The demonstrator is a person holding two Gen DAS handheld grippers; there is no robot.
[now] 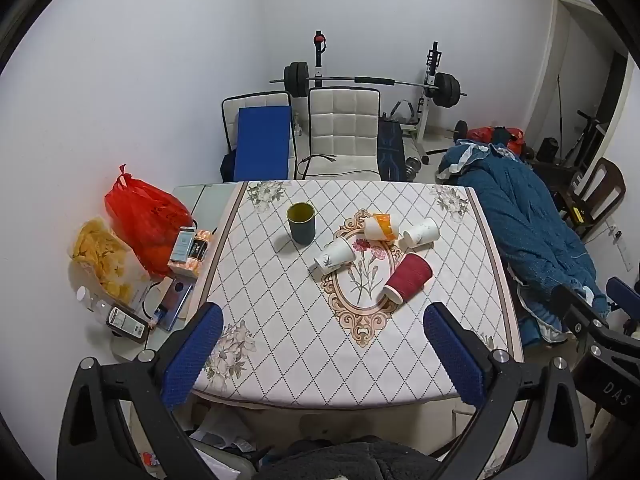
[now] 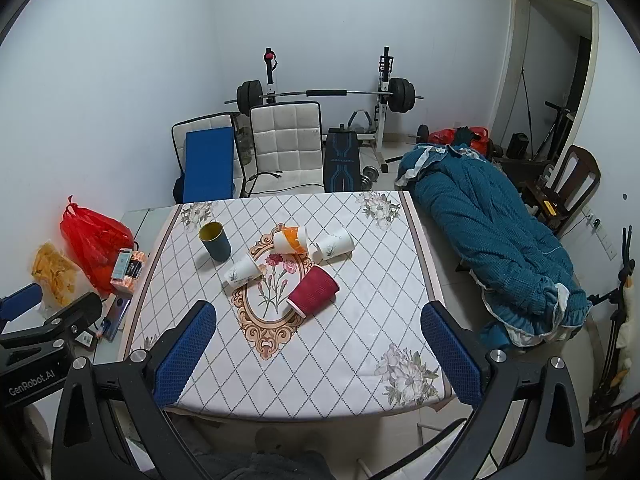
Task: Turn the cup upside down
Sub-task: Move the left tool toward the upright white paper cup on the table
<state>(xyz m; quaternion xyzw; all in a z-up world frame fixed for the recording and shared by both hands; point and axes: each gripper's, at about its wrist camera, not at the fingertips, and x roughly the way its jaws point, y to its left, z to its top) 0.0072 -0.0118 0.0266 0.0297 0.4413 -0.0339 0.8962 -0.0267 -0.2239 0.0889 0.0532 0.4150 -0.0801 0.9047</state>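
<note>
Left wrist: left gripper (image 1: pixel 323 354) fingers spread wide, empty, above the near table (image 1: pixel 280 344) edge. Green cup (image 1: pixel 301 223) upright, far-left of the oval medallion (image 1: pixel 362 276). Red cup (image 1: pixel 407 277) lies on its side on the medallion's right edge, well apart from gripper.

Right wrist: right gripper (image 2: pixel 318 352) also spread wide, holding nothing. Red cup (image 2: pixel 313 290) tipped over, just right of medallion (image 2: pixel 272 292); green cup (image 2: pixel 215 241) upright, up-left of it.

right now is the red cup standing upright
No, the red cup lies on its side on the table, mouth toward the camera.
</note>
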